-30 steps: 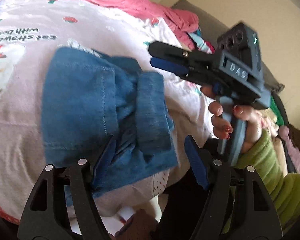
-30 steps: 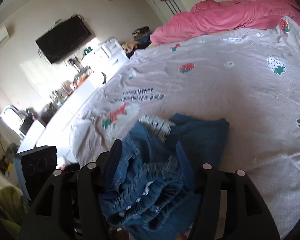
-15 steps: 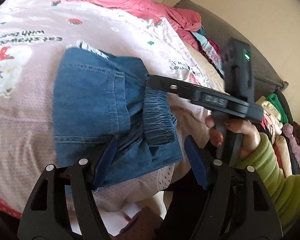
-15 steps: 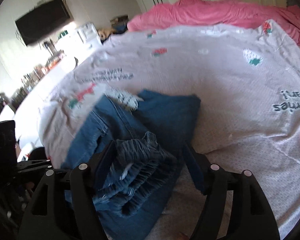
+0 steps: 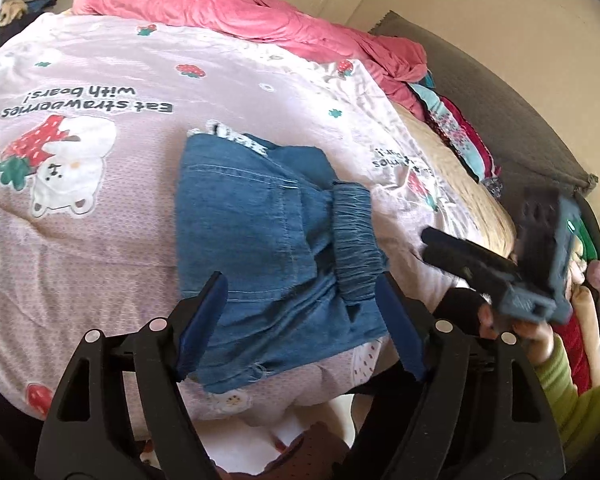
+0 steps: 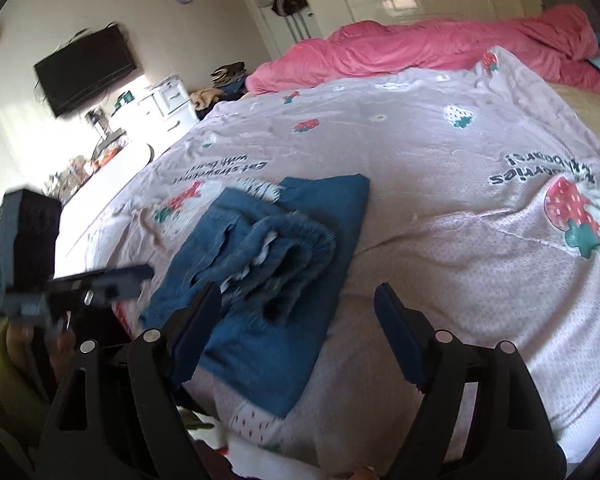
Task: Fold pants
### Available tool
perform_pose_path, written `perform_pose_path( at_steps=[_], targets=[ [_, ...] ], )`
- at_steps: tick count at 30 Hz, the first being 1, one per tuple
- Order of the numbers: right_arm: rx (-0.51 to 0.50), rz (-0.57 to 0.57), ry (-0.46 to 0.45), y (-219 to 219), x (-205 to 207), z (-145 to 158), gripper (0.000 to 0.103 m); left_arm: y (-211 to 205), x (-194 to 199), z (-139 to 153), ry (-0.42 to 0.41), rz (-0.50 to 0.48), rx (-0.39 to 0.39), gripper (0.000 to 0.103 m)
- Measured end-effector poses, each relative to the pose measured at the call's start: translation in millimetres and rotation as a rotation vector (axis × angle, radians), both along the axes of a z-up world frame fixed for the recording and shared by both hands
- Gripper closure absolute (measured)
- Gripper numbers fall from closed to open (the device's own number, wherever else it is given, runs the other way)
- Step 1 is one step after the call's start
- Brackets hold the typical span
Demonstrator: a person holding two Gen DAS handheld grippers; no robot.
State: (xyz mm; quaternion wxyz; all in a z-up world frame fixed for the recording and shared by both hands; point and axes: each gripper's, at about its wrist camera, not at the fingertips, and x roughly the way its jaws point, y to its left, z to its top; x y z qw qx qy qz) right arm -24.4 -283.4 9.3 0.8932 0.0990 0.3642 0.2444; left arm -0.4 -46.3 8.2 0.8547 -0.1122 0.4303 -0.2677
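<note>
Pants (image 5: 276, 240) are down on the bed (image 5: 100, 208), near its front edge, in a compact denim bundle with the elastic waistband rolled on top and a frayed hem poking out at the far side.

Change in the last second: right tool (image 6: 298, 332) was closed in around the waistband fold; now it has let go and backed off, wide open, nothing between the fingers. In the left view it sits off to the right of the bundle, clear of the fabric.

Left tool (image 5: 300, 320) is also wide open and empty, hovering just above the near edge of the pants.

Read: final fold placed, both tools released. Waistband roll looks a bit lumpy, may want a pat-down; otherwise the task looks essentially done.
</note>
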Motion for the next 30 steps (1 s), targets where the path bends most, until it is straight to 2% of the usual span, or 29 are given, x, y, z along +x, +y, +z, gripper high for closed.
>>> perform_pose_path(
  at_steps=[3, 9, 14, 19, 23, 24, 25, 26, 28, 30],
  targets=[
    [-0.052, 0.066, -0.039, 18, -17, 7, 0.025, 12, 7, -1, 0.007, 0.034, 0.003, 0.033],
    [-0.161, 0.269, -0.12, 78, -52, 16, 0.025, 37, 34, -2, 0.041, 0.109, 0.017, 0.033],
    [-0.267, 0.391, -0.175, 127, -60, 14, 0.028, 32, 57, -1, 0.052, 0.084, 0.051, 0.034],
    [-0.402, 0.46, -0.204, 153, -50, 5, 0.045, 9, 81, -7, 0.06, 0.011, 0.061, 0.056],
    [-0.524, 0.48, -0.174, 167, -35, -8, 0.047, -4, 101, -25, 0.089, -0.007, 0.108, 0.057],
    [-0.545, 0.497, -0.173, 171, -32, -12, 0.05, -4, 105, -29, 0.096, -0.004, 0.11, 0.057],
    [-0.563, 0.5, -0.173, 174, -28, -16, 0.06, -4, 107, -31, 0.097, -0.003, 0.11, 0.057],
    [-0.569, 0.499, -0.163, 175, -25, -20, 0.065, -3, 109, -33, 0.096, -0.001, 0.108, 0.057],
    [-0.537, 0.515, -0.121, 175, -20, -23, 0.093, 1, 111, -36, 0.097, 0.001, 0.094, 0.057],
    [-0.487, 0.519, -0.101, 171, -24, -18, 0.095, 5, 112, -38, 0.099, 0.002, 0.074, 0.057]
  ],
)
